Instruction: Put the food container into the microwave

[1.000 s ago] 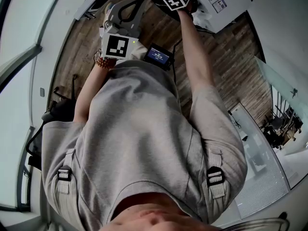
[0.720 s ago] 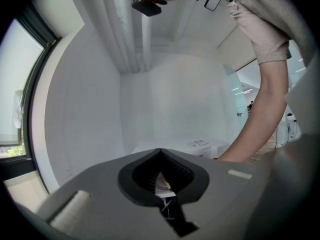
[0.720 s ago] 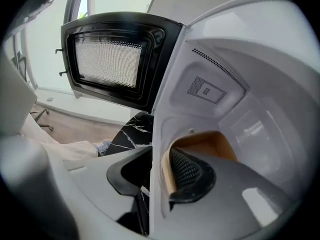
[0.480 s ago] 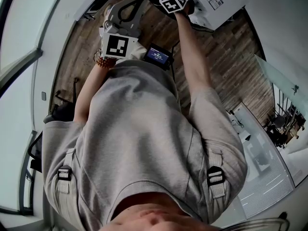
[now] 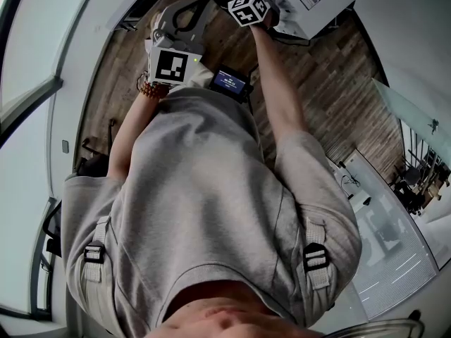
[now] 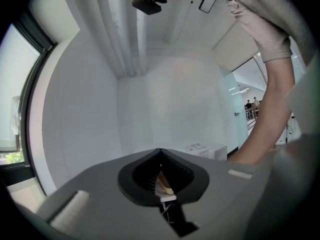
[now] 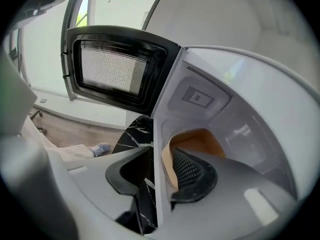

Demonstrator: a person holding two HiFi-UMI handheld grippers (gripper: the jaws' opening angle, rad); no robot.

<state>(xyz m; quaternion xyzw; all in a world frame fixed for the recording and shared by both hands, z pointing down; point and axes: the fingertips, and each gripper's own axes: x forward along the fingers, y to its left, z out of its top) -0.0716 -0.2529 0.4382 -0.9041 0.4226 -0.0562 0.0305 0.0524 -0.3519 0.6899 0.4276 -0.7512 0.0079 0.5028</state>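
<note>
The food container point(image 7: 197, 141) sits inside the microwave point(image 7: 235, 84), just behind the cavity's front edge, so the placing itself looks done. The right gripper point(image 7: 161, 154) has just been opening its jaws; they stand wide apart with the container's near rim between them and the pads off it, which reads as a release, the door point(image 7: 115, 69) swung aside to leave the way clear. The left gripper point(image 6: 160, 156) idles with jaws closed on nothing, apparently unneeded here.

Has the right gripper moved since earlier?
Yes: right gripper drew back from the microwave, toward the person. Its jaws have just been opening, food container between them.
</note>
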